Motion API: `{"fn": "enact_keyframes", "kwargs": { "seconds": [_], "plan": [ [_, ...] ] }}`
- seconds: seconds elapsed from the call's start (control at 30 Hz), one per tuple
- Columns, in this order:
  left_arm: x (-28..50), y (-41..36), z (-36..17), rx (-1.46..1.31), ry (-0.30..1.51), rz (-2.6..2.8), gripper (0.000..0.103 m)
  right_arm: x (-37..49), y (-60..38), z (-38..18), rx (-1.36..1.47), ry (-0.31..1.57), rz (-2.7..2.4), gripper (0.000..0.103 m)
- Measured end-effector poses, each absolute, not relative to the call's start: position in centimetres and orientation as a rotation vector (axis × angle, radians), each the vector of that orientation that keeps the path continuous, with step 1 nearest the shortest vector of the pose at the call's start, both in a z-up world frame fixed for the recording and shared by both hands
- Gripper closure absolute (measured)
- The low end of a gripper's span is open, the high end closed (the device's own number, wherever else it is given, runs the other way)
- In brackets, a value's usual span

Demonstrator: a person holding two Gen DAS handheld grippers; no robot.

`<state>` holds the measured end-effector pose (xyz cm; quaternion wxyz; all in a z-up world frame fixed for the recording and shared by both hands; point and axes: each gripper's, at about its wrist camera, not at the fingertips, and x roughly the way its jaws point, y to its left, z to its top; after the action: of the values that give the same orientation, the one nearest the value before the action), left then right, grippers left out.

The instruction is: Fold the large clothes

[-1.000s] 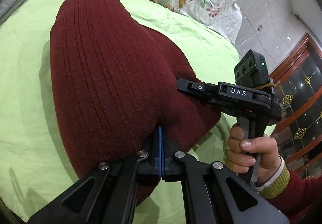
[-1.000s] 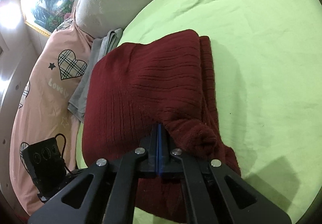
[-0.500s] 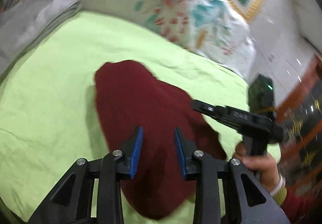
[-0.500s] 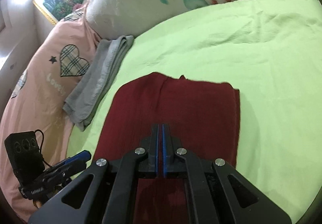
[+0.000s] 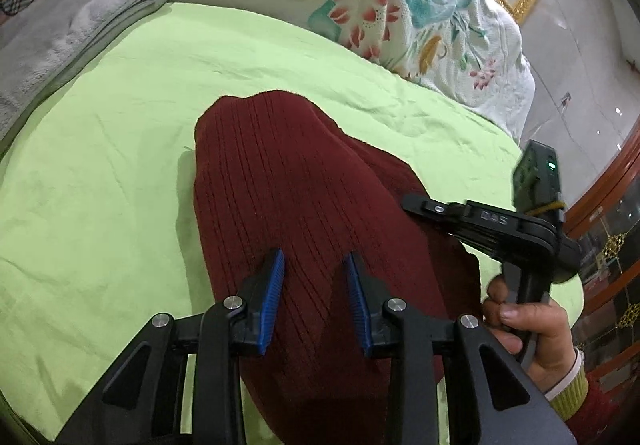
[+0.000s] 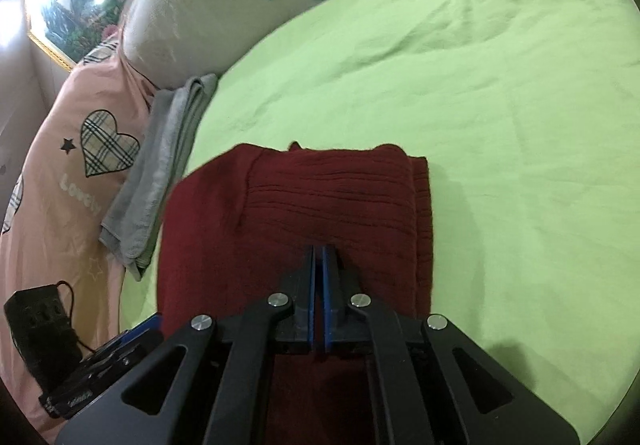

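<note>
The folded sweater (image 6: 292, 221) lies mid-frame on the green bed (image 6: 500, 93), left claw (image 5: 314, 295) spread open above it and right claw (image 6: 319, 301) closed on nothing, so the fold looks finished and smoothing likely comes next, with open sheet right, grey towel (image 6: 160, 165) left.

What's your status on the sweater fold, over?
Left gripper open above the maroon sweater. Right gripper shut, nothing visibly pinched. Sweater lies folded flat on the green sheet. Gray towel beside it, not obstructing.
</note>
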<state>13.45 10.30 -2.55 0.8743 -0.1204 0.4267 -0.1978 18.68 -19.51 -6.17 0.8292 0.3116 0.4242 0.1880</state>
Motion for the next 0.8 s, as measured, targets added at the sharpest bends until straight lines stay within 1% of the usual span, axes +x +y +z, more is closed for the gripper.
{"fn": "enact_keyframes", "kwargs": {
  "seconds": [0.1, 0.13, 0.17, 0.2, 0.23, 0.3, 0.37, 0.4, 0.43, 0.5, 0.57, 0.63, 0.67, 0.7, 0.73, 0.77, 0.8],
  "plan": [
    [13.4, 10.4, -2.6, -0.262, 0.893, -0.404, 0.071, 17.1, -20.1, -4.7, 0.624, 0.834, 0.360, 0.099],
    [13.4, 10.3, -2.6, -0.257, 0.893, -0.402, 0.071, 17.0, -20.5, -4.5, 0.609, 0.822, 0.326, 0.093],
    [13.4, 10.1, -2.5, -0.246, 0.894, -0.397, 0.071, 17.1, -20.9, -4.4, 0.594, 0.818, 0.278, 0.085],
    [13.3, 10.0, -2.5, -0.237, 0.895, -0.393, 0.070, 17.4, -21.6, -4.6, 0.594, 0.828, 0.222, 0.059],
    [13.3, 9.9, -2.5, -0.228, 0.895, -0.389, 0.070, 17.8, -22.0, -5.0, 0.610, 0.839, 0.218, 0.046],
    [13.2, 9.6, -2.4, -0.216, 0.892, -0.384, 0.069, 18.9, -22.3, -5.9, 0.646, 0.866, 0.267, 0.046],
    [13.2, 9.5, -2.5, -0.218, 0.891, -0.379, 0.068, 20.1, -21.4, -6.4, 0.631, 0.898, 0.311, 0.064],
    [13.2, 9.5, -2.4, -0.222, 0.891, -0.378, 0.068, 20.6, -20.8, -6.6, 0.609, 0.919, 0.332, 0.084],
    [13.3, 9.6, -2.4, -0.225, 0.892, -0.377, 0.068, 20.9, -20.2, -6.7, 0.587, 0.941, 0.345, 0.092],
    [13.1, 9.7, -2.2, -0.234, 0.883, -0.386, 0.068, 20.1, -20.5, -5.4, 0.576, 0.876, 0.336, 0.096],
    [12.9, 9.8, -2.3, -0.258, 0.869, -0.416, 0.064, 19.0, -21.4, -4.5, 0.574, 0.815, 0.298, 0.096],
    [13.1, 9.4, -2.6, -0.250, 0.874, -0.412, 0.064, 18.9, -22.0, -5.5, 0.588, 0.837, 0.260, 0.095],
    [13.1, 9.0, -2.6, -0.230, 0.876, -0.399, 0.064, 19.4, -21.9, -6.4, 0.584, 0.880, 0.262, 0.093],
    [13.2, 8.7, -2.6, -0.211, 0.876, -0.390, 0.064, 20.0, -21.7, -7.4, 0.585, 0.944, 0.268, 0.089],
    [13.1, 8.4, -2.5, -0.190, 0.876, -0.384, 0.063, 19.9, -22.1, -7.8, 0.608, 0.962, 0.238, 0.082],
    [13.0, 8.0, -2.4, -0.165, 0.875, -0.374, 0.063, 19.4, -22.4, -7.4, 0.615, 0.938, 0.218, 0.080],
    [13.0, 7.9, -2.4, -0.149, 0.875, -0.366, 0.063, 18.7, -22.7, -6.4, 0.607, 0.894, 0.198, 0.080]
  ]
}}
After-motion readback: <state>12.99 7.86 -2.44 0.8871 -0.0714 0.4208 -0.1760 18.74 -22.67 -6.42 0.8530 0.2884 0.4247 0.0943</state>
